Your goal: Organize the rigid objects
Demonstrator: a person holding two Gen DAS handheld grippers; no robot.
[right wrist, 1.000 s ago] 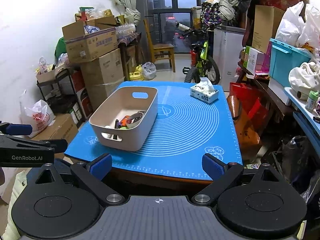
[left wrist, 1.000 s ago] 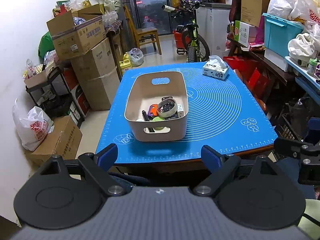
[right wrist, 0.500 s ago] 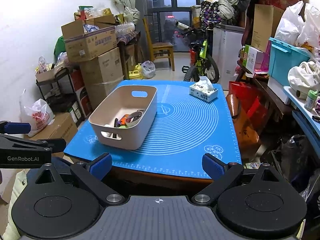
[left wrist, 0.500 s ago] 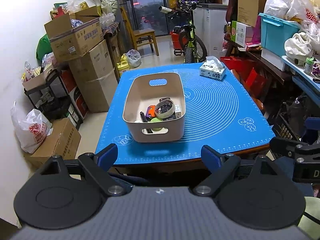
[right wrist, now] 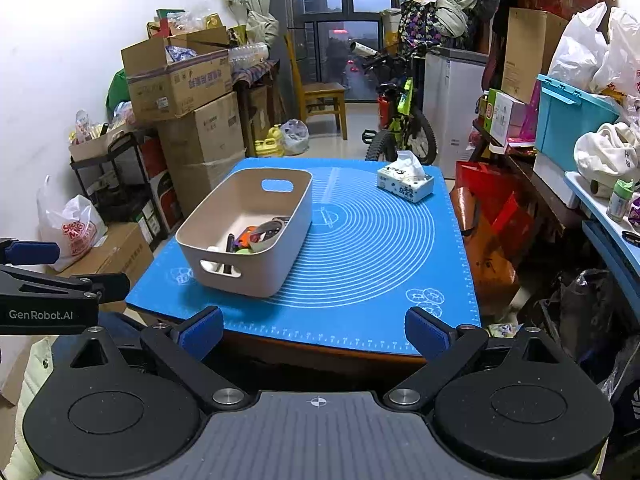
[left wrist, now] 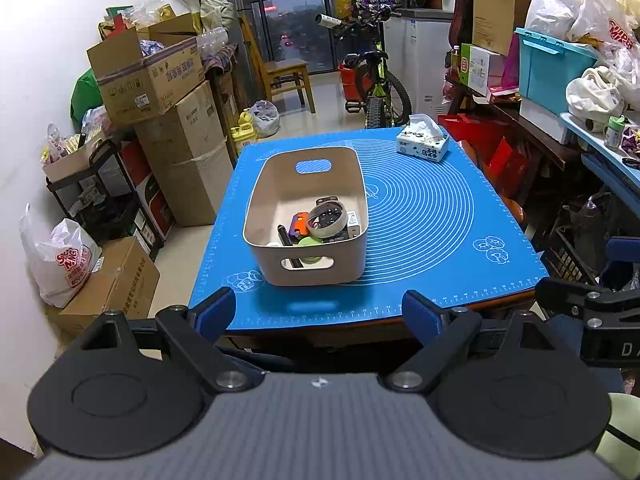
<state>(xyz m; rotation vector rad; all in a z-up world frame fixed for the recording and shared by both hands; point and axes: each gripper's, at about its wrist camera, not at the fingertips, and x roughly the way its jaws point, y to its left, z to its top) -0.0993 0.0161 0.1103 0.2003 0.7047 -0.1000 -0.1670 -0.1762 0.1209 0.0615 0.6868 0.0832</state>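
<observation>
My left tongs [left wrist: 316, 308] are spread wide and empty, right tongs [right wrist: 316, 330] same, both hanging off the near edge of the surface, nothing between the blue pads. Change over the last second is small: both views have pulled back and up a touch, so the bin [left wrist: 312, 268] sits a bit further out than before, and nothing on the mat shifted. In the left view the bin is at 12 o'clock, dead ahead; in the right view it sits at about 11 o'clock [right wrist: 256, 276]. The rigid stuff is all inside it, bunched at the near end: tape roll [left wrist: 329, 220] on top, an orange piece [left wrist: 299, 223] beside it at its 9 o'clock, a black pen [left wrist: 285, 237] leaning by the near wall, a green round thing [left wrist: 310, 242] low at the near handle cut-out. The blue mat [left wrist: 432, 216] around the bin is bare except for the tissue box [left wrist: 422, 148] at the far corner, about 1 o'clock, well apart from the bin. My read: retreating with empty tongs and no loose items left on the mat means the sorting looks done, or nearly. Tissue box is soft goods, likely not mine to move.
</observation>
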